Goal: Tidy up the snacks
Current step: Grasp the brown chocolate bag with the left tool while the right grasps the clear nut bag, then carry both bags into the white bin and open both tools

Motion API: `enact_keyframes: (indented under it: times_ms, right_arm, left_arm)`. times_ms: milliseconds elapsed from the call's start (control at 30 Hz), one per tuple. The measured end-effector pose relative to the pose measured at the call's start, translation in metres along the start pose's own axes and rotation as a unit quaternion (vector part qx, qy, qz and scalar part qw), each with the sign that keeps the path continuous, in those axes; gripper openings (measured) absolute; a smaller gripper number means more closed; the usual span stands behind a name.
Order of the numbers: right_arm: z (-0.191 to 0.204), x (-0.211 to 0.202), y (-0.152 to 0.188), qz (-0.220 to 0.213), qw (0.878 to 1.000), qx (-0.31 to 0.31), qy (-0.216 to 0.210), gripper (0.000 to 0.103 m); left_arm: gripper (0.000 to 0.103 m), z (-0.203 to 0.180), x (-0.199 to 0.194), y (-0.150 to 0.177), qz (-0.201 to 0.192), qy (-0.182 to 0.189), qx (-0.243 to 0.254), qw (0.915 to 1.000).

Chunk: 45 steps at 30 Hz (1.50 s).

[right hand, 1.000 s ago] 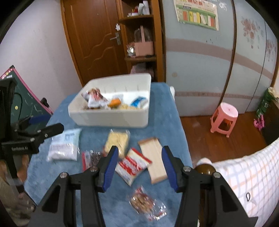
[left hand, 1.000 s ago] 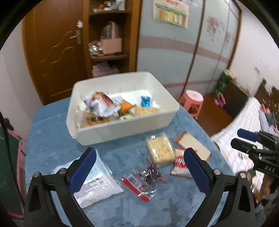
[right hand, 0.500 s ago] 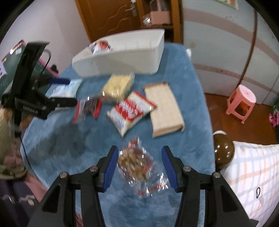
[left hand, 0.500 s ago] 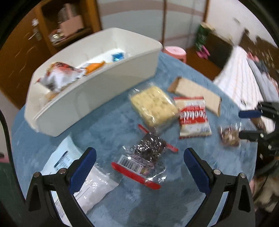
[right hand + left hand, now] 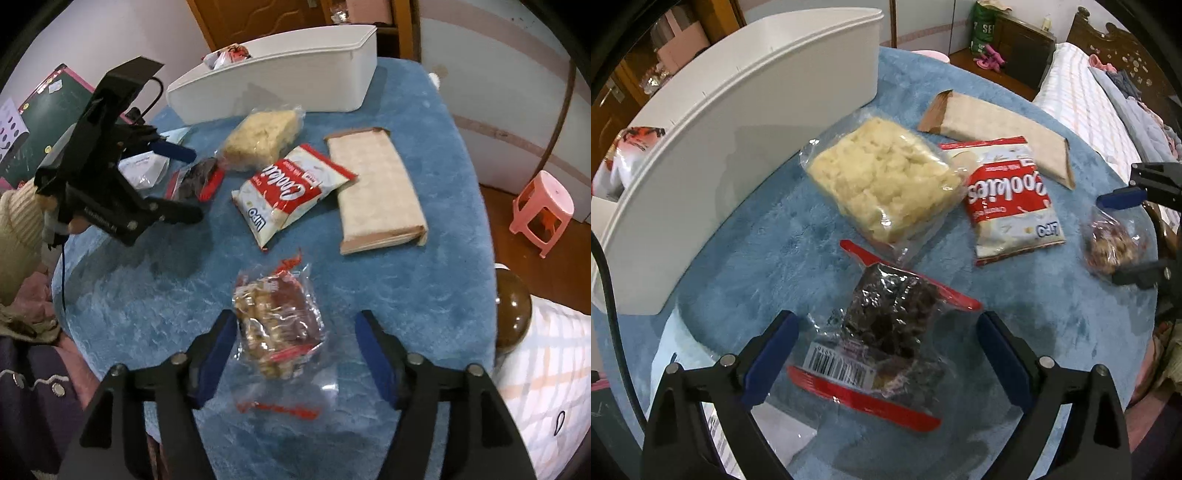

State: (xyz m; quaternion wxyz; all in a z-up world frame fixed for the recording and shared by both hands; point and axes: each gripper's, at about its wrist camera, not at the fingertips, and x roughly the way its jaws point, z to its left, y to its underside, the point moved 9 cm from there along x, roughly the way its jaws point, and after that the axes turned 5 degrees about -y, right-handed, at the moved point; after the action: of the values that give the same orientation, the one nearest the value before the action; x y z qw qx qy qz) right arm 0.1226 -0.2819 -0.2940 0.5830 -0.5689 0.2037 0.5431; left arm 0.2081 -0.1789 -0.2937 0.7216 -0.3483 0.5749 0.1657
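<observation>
My left gripper (image 5: 886, 350) is open, its blue pads on either side of a clear bag of dark snacks with red strips (image 5: 886, 325). My right gripper (image 5: 295, 354) is open around a clear bag of nut snacks (image 5: 277, 328). Both bags lie on the blue table cover (image 5: 424, 280). A white bin (image 5: 746, 110) with snacks inside stands at the back. Between them lie a bag of pale yellow pieces (image 5: 882, 177), a red-and-white cookie pack (image 5: 1012, 199) and a tan flat pack (image 5: 997, 133).
A white pouch (image 5: 687, 369) lies at the left under my left gripper. A pink stool (image 5: 543, 210) stands on the floor right of the table. A bed with a checked cover (image 5: 554, 369) adjoins the table's right edge.
Both grippers have moved down and forward to the table. The left one now straddles the dark snack bag, the right one the nut bag. Both stay open.
</observation>
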Motion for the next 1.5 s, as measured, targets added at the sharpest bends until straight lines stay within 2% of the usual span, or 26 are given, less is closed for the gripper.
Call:
enact_keyframes:
  times_ms: [333,400,500,533,567,733,767,833,867,900,1067,1200,1333,1500]
  right_arm:
    - [0.011,0.007,-0.002,-0.003,0.999,-0.042,0.032,0.072]
    - [0.012,0.008,-0.001,-0.004,0.998,-0.048,0.039,0.072]
    - [0.013,0.008,0.0,-0.006,0.997,-0.054,0.049,0.071]
    - [0.013,0.008,0.0,-0.006,0.997,-0.053,0.052,0.071]
    - [0.014,0.007,0.001,-0.006,0.997,-0.053,0.053,0.071]
    - [0.015,0.007,0.003,-0.011,0.997,-0.049,0.064,0.07]
    - [0.017,0.006,0.003,-0.012,0.997,-0.048,0.066,0.066]
    - [0.024,0.004,0.005,-0.014,0.997,-0.049,0.06,0.052]
    - [0.028,0.003,0.005,-0.015,0.997,-0.051,0.059,0.041]
    - [0.031,0.002,0.005,-0.016,0.997,-0.052,0.062,0.036]
    - [0.043,-0.002,0.01,-0.016,0.993,-0.065,0.102,0.035]
    - [0.05,-0.007,0.012,-0.021,0.993,-0.053,0.101,0.035]
    - [0.056,-0.022,0.008,-0.042,0.994,-0.044,0.091,0.035]
    - [0.067,-0.044,-0.01,-0.076,0.994,-0.036,0.067,0.035]
  left_arm:
    - [0.097,0.011,0.009,-0.007,-0.006,0.022,-0.011,0.9997]
    - [0.094,0.017,0.008,-0.007,-0.011,0.024,-0.014,0.9996]
    - [0.077,0.021,0.005,-0.011,-0.02,0.026,-0.021,0.9993]
    - [0.067,0.025,0.003,-0.012,-0.023,0.026,-0.028,0.999]
    - [0.064,0.028,0.002,-0.013,-0.025,0.024,-0.035,0.9988]
    - [0.057,0.038,-0.005,-0.013,-0.023,0.02,-0.087,0.9957]
    - [0.052,0.038,-0.008,-0.011,-0.027,0.018,-0.095,0.995]
    - [0.046,0.037,-0.018,-0.007,-0.034,0.015,-0.111,0.9931]
    - [0.045,0.036,-0.024,-0.006,-0.034,0.015,-0.124,0.9916]
    - [0.045,0.034,-0.028,-0.005,-0.033,0.02,-0.133,0.9903]
    - [0.042,0.021,-0.049,0.008,-0.044,0.036,-0.171,0.9836]
    - [0.041,0.005,-0.068,0.02,-0.054,0.046,-0.194,0.9784]
    - [0.041,0.002,-0.094,0.034,-0.075,0.048,-0.202,0.9753]
    - [0.041,-0.008,-0.123,0.03,-0.106,0.038,-0.208,0.9717]
